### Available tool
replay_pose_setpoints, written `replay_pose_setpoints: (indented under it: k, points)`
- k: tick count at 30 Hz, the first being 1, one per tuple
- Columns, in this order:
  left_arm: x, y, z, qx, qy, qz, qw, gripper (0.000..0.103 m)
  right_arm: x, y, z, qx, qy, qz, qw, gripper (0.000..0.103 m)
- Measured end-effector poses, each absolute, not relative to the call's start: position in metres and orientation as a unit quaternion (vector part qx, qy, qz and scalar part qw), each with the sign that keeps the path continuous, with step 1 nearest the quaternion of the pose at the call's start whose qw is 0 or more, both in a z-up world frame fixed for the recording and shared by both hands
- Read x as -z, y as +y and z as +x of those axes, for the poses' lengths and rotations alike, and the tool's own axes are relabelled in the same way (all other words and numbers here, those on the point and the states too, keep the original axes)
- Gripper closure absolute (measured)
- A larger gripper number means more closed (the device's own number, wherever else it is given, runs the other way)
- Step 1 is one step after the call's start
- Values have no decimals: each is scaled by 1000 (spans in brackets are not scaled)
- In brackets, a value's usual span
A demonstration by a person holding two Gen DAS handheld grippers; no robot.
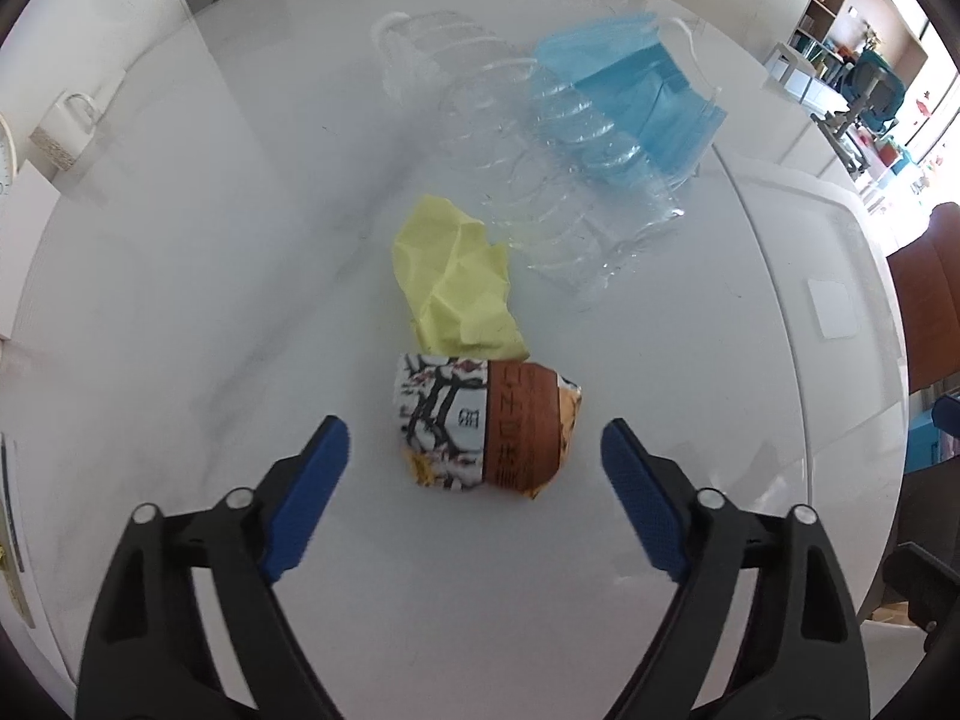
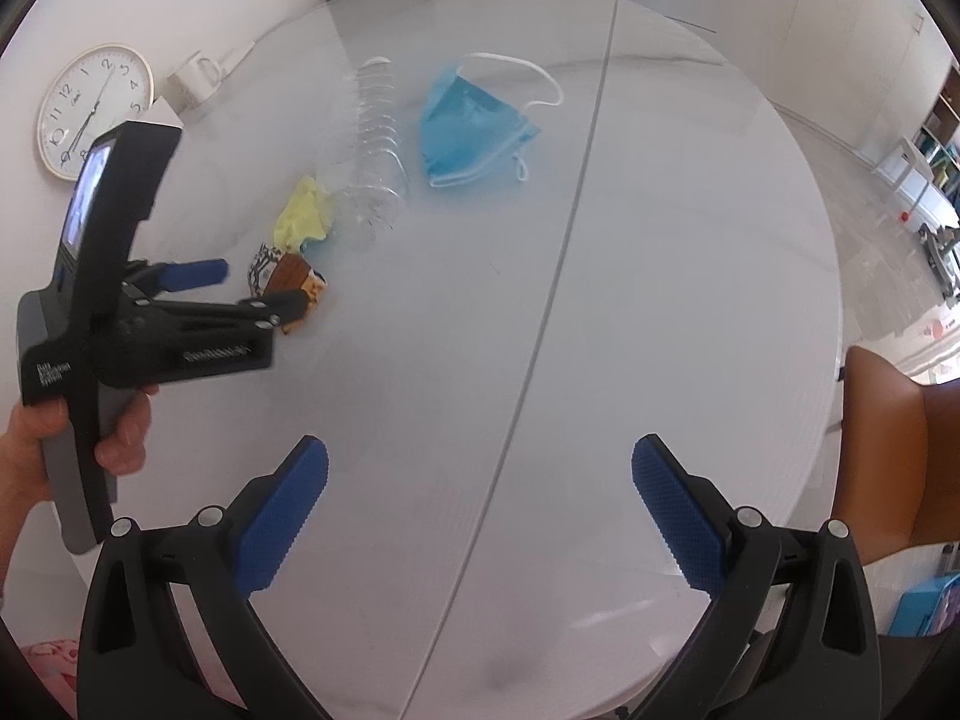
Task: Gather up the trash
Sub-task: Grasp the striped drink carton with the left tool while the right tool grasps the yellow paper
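A crumpled printed wrapper [image 1: 516, 426], brown, white and yellow, lies on the round white table [image 1: 180, 240]. My left gripper [image 1: 475, 429] points down over it and is open, with a blue pad well off each side of the wrapper and neither touching it. Just beyond lie a crumpled yellow paper [image 1: 456, 285], a crushed clear plastic bottle [image 1: 528, 168] and a blue face mask [image 1: 636, 90]. The right wrist view shows the same wrapper [image 2: 288, 279], yellow paper [image 2: 303, 213], bottle [image 2: 375, 144] and mask [image 2: 474, 126], with the left gripper [image 2: 261, 283] at the wrapper. My right gripper [image 2: 480, 447] is open over bare table, holding nothing.
A seam [image 2: 570, 228] runs across the table top. A wall clock [image 2: 90, 111] and a white mug [image 2: 195, 81] sit at the far left edge. A person's hand [image 2: 120, 438] holds the left gripper's handle. An orange chair [image 2: 900, 450] stands at the table's right side.
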State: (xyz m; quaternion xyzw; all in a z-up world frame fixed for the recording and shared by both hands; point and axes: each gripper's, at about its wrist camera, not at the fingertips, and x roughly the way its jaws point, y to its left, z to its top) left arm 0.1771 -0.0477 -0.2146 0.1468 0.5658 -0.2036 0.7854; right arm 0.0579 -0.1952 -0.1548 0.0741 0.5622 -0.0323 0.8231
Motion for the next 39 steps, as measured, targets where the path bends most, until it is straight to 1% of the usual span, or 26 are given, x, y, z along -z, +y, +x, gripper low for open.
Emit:
replay_pose_setpoints:
  k: [2, 3, 5, 18, 23, 30, 39]
  points:
    - [219, -51, 178, 205, 566, 150, 784, 32, 155, -193, 65, 31, 563, 69, 823, 2]
    - [221, -52, 179, 206, 567, 152, 783, 34, 155, -192, 68, 29, 563, 66, 823, 2]
    - [224, -54, 180, 210, 571, 152, 779, 47, 154, -190, 76, 24, 563, 63, 824, 2]
    - [211, -7, 182, 216, 570, 107, 785, 48, 148, -157, 103, -55, 548, 85, 830, 2]
    - [202, 25, 181, 207, 571, 84, 790, 48, 155, -135, 126, -55, 548, 129, 825, 2]
    - [190, 69, 179, 208, 563, 106, 793, 48, 174, -107, 161, 20, 542, 209, 814, 2]
    - [184, 115, 197, 221, 564, 123, 786, 48, 194, -66, 199, 188, 512, 276, 791, 2]
